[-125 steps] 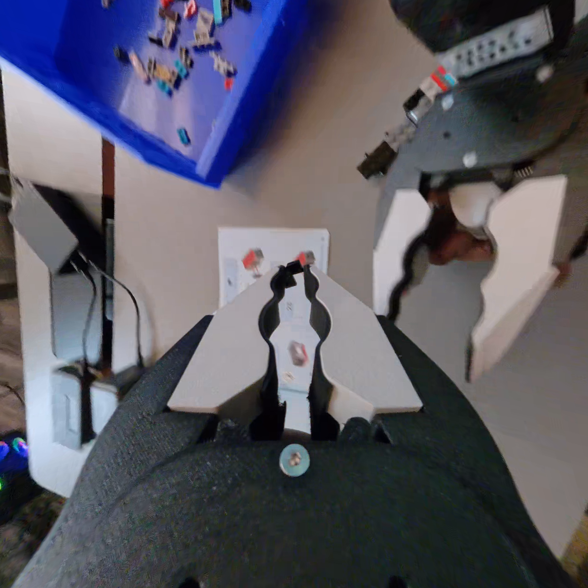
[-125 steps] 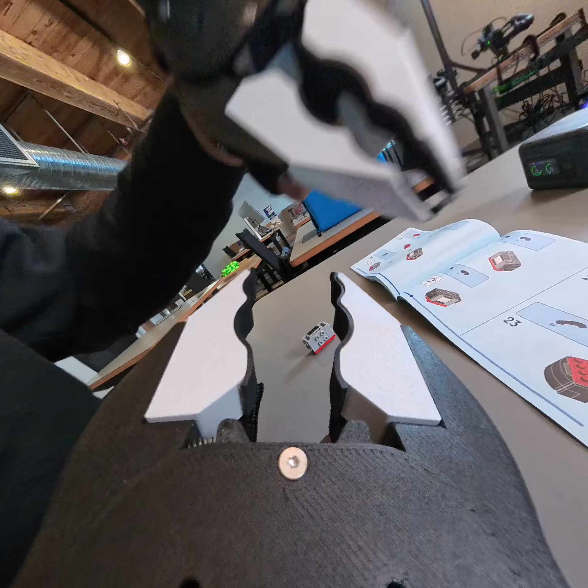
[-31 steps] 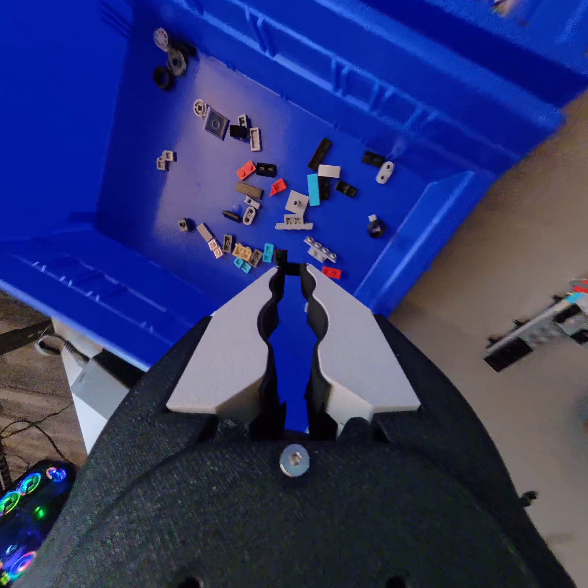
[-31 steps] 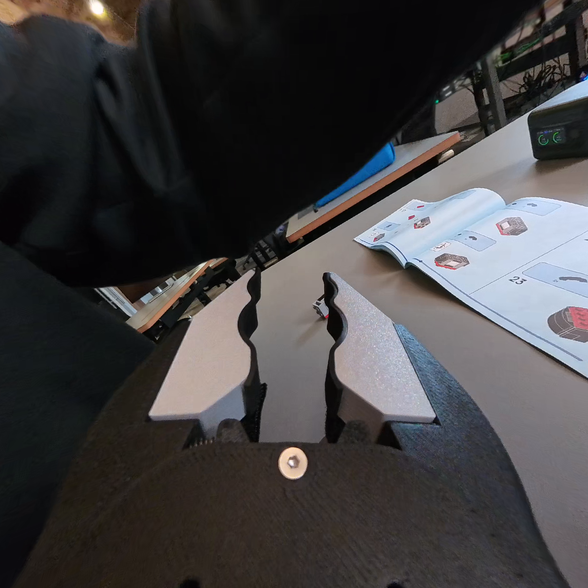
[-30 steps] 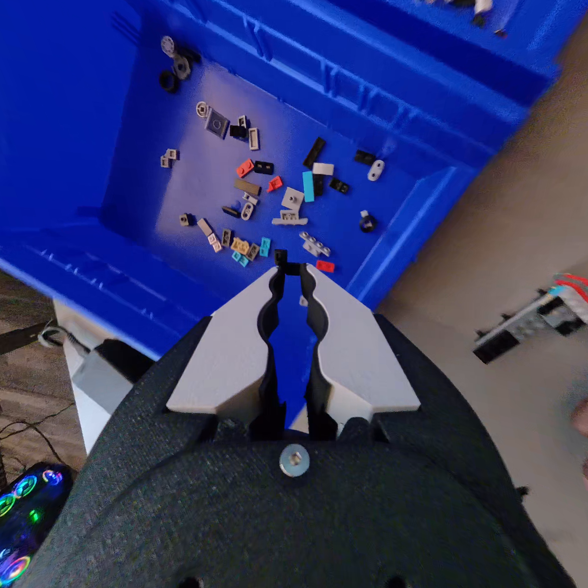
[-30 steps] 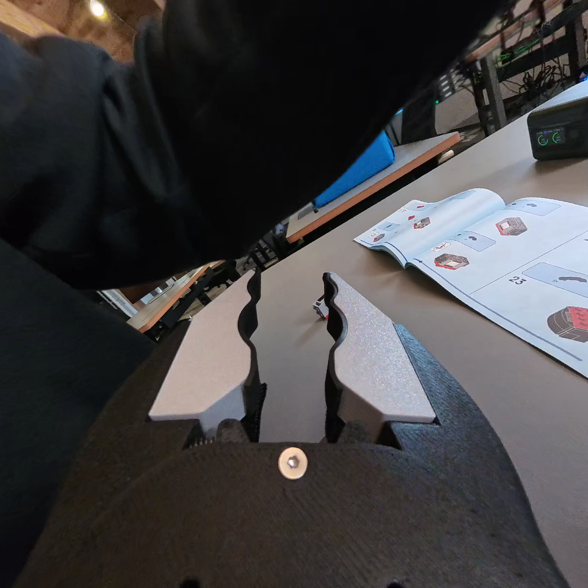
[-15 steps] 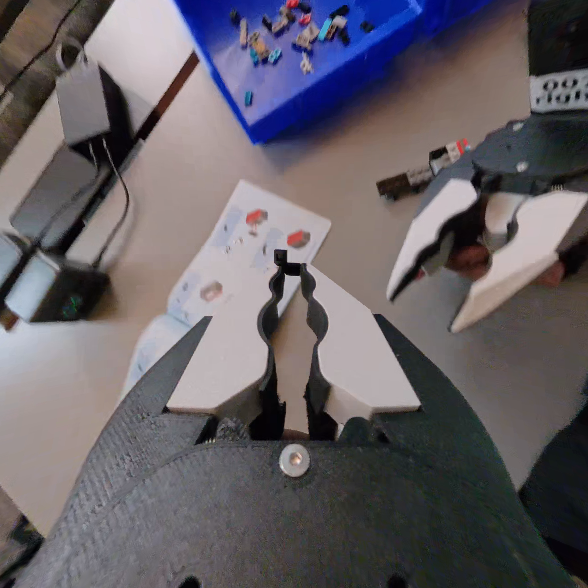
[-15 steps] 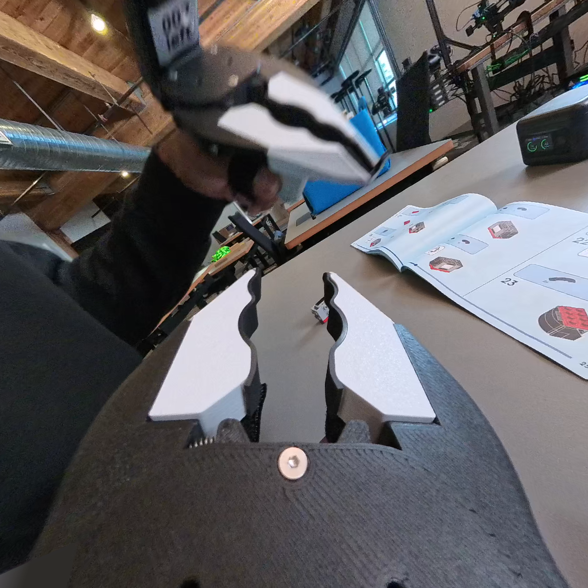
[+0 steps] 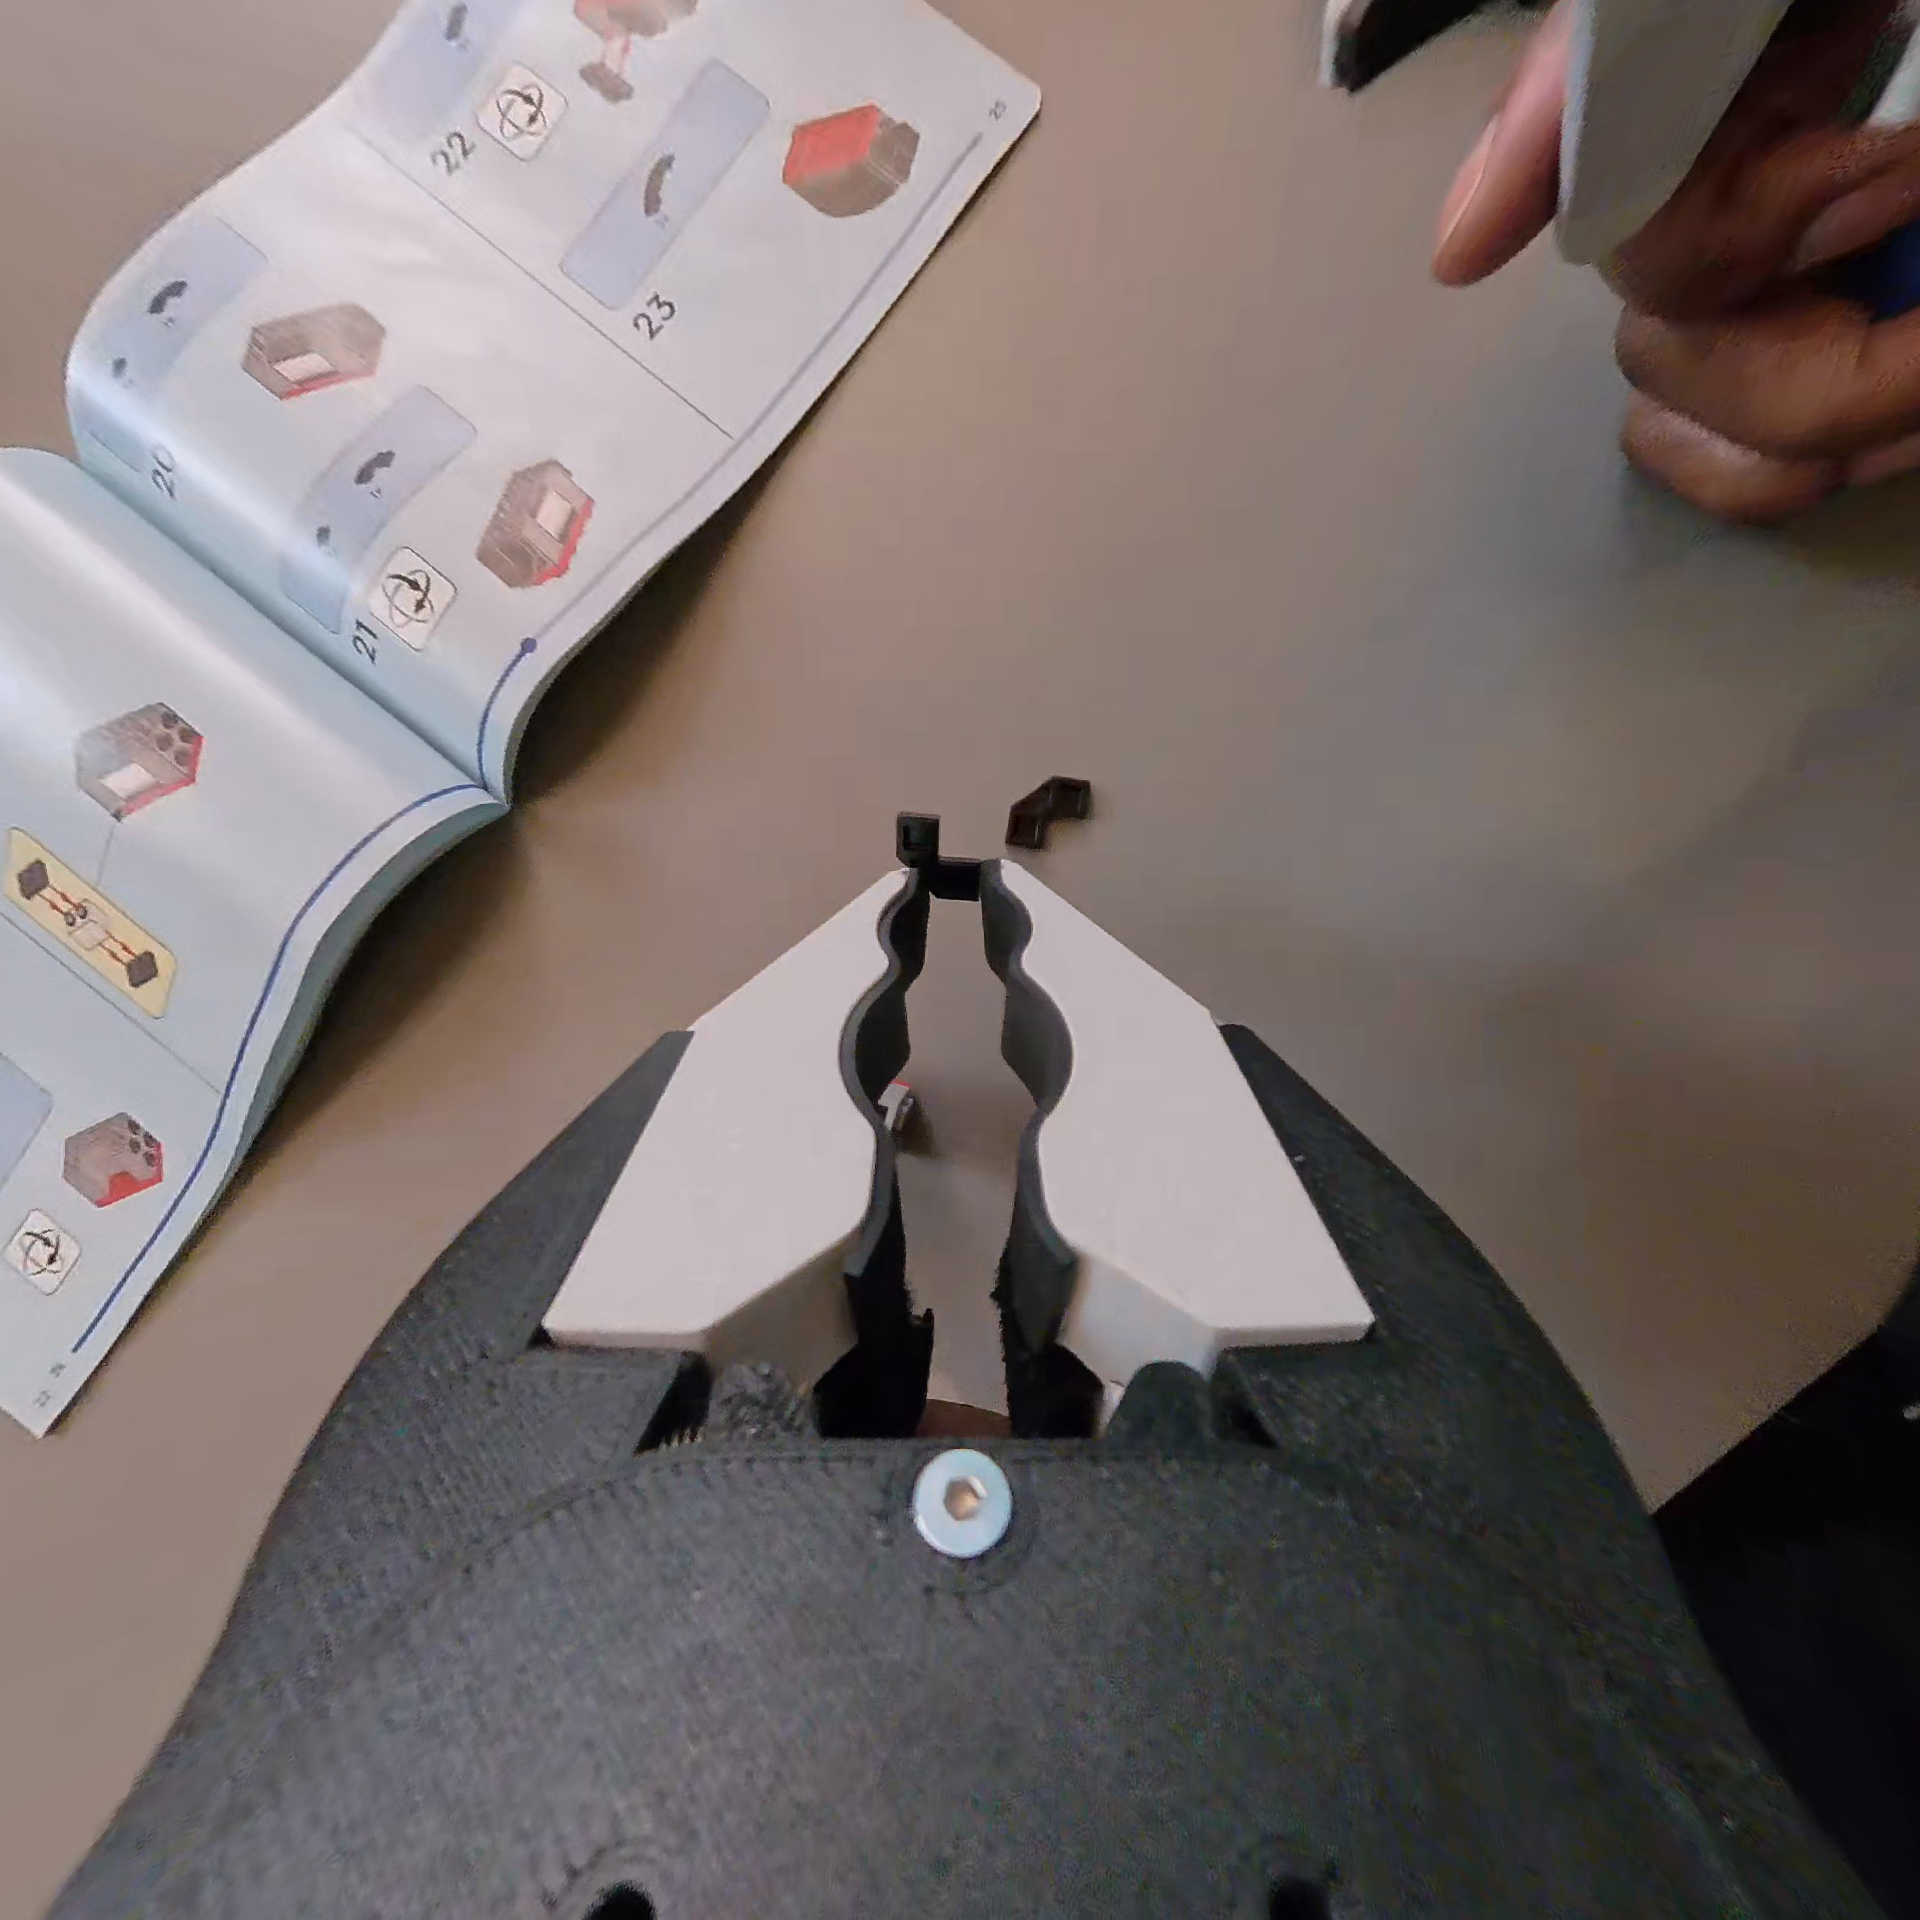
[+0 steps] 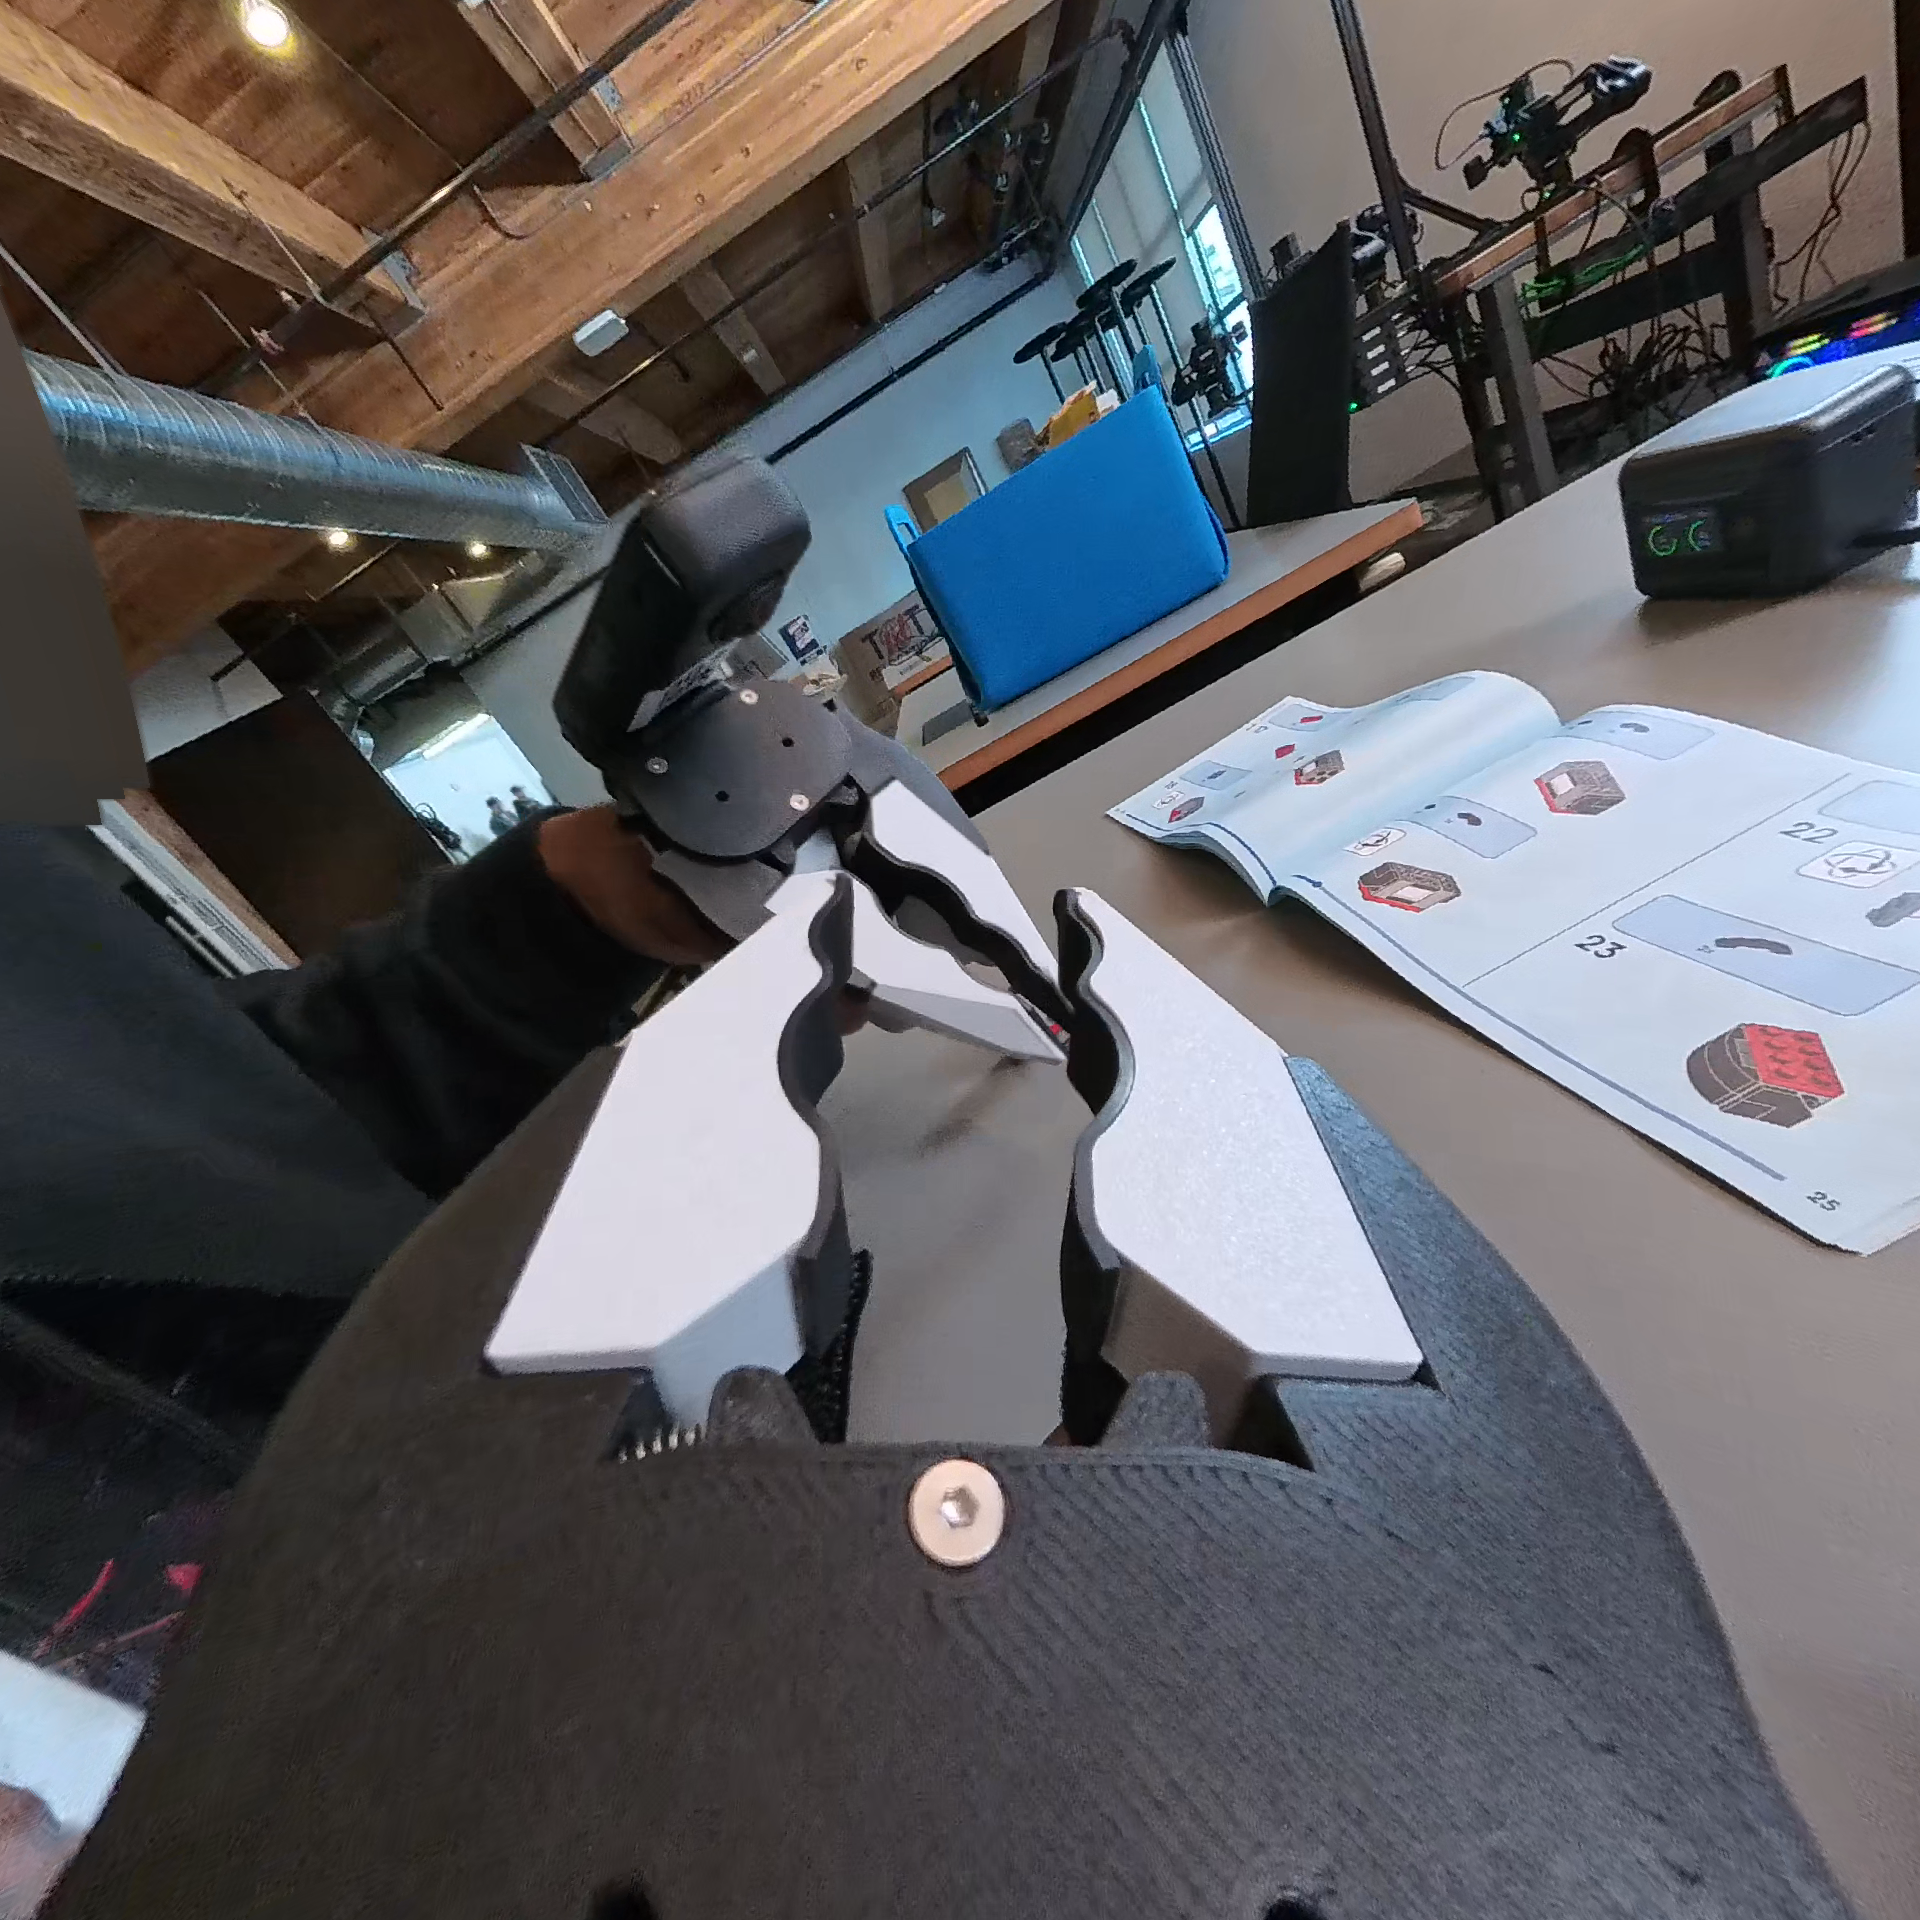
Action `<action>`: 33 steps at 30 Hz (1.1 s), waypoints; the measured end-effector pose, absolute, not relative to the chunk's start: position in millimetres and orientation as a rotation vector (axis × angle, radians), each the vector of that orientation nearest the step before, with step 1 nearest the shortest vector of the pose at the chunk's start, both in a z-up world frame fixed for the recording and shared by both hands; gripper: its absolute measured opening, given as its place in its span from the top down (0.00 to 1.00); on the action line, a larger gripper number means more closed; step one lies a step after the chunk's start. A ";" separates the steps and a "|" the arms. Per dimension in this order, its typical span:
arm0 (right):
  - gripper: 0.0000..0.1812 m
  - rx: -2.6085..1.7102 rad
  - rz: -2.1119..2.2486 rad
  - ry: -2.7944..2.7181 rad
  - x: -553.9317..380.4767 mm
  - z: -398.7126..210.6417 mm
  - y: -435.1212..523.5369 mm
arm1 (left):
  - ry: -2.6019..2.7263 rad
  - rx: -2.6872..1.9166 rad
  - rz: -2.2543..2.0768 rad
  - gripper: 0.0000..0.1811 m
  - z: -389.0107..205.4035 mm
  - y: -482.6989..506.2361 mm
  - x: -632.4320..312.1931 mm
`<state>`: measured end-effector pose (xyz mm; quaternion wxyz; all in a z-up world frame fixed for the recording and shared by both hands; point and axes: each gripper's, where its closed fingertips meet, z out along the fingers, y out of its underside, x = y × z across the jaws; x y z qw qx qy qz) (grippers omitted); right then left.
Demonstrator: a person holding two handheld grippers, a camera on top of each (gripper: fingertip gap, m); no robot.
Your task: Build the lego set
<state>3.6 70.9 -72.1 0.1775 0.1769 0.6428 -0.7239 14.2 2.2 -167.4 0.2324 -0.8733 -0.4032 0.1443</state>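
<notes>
My left gripper is shut on a small black L-shaped lego piece and holds it low over the brown table. A second black L-shaped piece lies on the table just right of the tips. A small grey and red lego assembly shows partly between the left fingers, below them. My right gripper is open and empty, resting low on the table. It points at the left gripper's fingers, which angle down to the table. In the left wrist view, the hand holding the right gripper is at the top right.
An open instruction booklet lies left of the left gripper; it also shows in the right wrist view on the right. A black box with green lights stands at the far right of the table. A dark sleeve fills the left. One gripper's finger ends stand about 12 centimetres off the other's.
My left gripper has come from above the blue bin down to the table, still shut on the black piece. The right gripper has stayed open in place.
</notes>
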 end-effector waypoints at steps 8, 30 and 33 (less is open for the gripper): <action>0.79 0.506 -2.044 1.825 2.7 -73.1 69.8 | -1.074 -2.404 0.344 0.93 -182.7 3.8 18.9; 0.79 0.595 -2.116 1.813 -17.0 -71.2 68.0 | -0.987 -1.797 0.550 0.78 -139.2 -66.7 -24.8; 0.79 0.596 -2.117 1.815 -17.9 -71.1 66.9 | -0.978 -1.779 0.561 0.77 -135.8 -66.9 -25.3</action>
